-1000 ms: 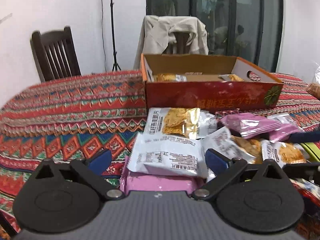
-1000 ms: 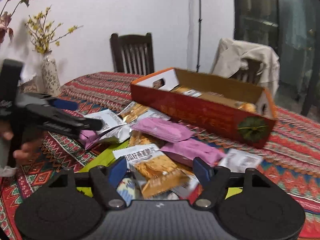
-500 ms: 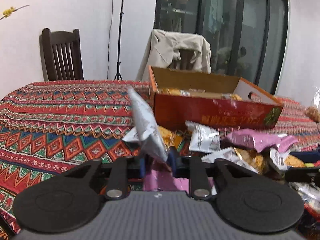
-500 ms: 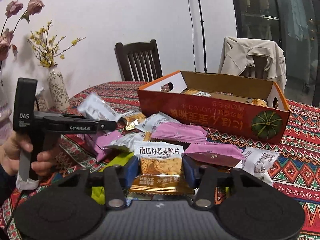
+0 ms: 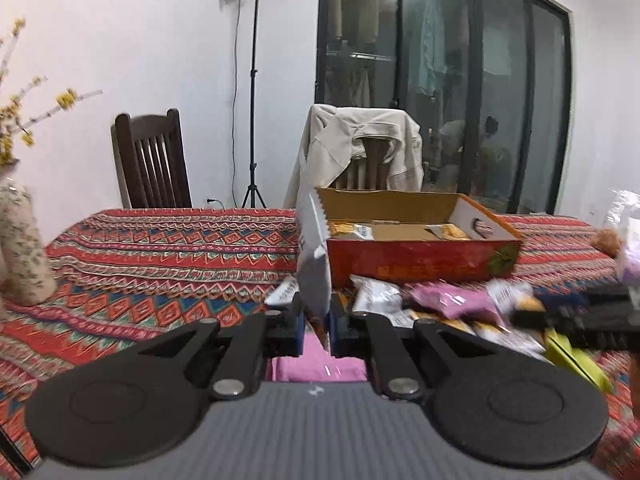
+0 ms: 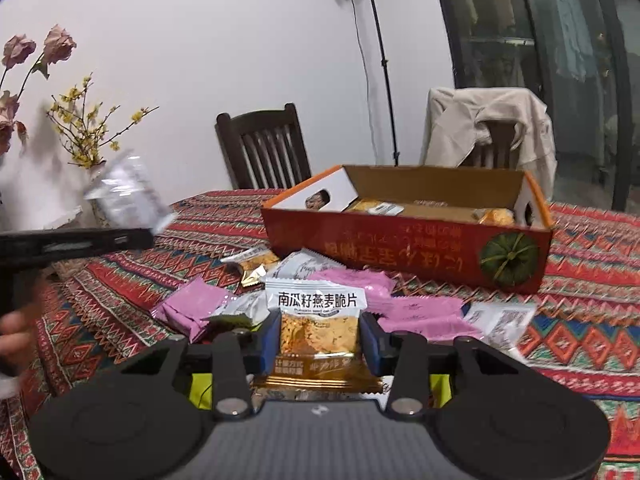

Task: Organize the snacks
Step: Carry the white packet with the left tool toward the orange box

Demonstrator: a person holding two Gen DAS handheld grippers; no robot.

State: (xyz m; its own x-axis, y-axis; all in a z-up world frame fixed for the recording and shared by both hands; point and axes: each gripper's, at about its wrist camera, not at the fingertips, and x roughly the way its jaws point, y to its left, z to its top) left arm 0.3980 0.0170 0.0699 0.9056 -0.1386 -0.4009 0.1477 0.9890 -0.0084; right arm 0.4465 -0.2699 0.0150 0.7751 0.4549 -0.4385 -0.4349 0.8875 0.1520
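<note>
My left gripper [image 5: 316, 326] is shut on a white snack packet [image 5: 314, 256], held edge-on and lifted above the table; the packet also shows in the right wrist view [image 6: 128, 194]. My right gripper [image 6: 320, 340] is shut on an orange and white oat crisp packet [image 6: 318, 328], held upright above the pile. An open orange cardboard box [image 6: 404, 248] with a few packets inside stands behind the pile; it also shows in the left wrist view [image 5: 420, 258]. Pink packets [image 6: 416, 314] and white packets lie on the table between box and grippers.
The patterned tablecloth [image 5: 160, 256] covers the table. A vase with flowers [image 5: 20, 248] stands at the left edge. A dark wooden chair [image 5: 154, 160] and a chair with a beige jacket [image 5: 360, 148] stand behind the table. A light stand [image 5: 252, 80] is near the wall.
My left gripper shut on the white packet and lifted it upward. My right gripper closed on the orange oat crisp packet and raised it from the pile.
</note>
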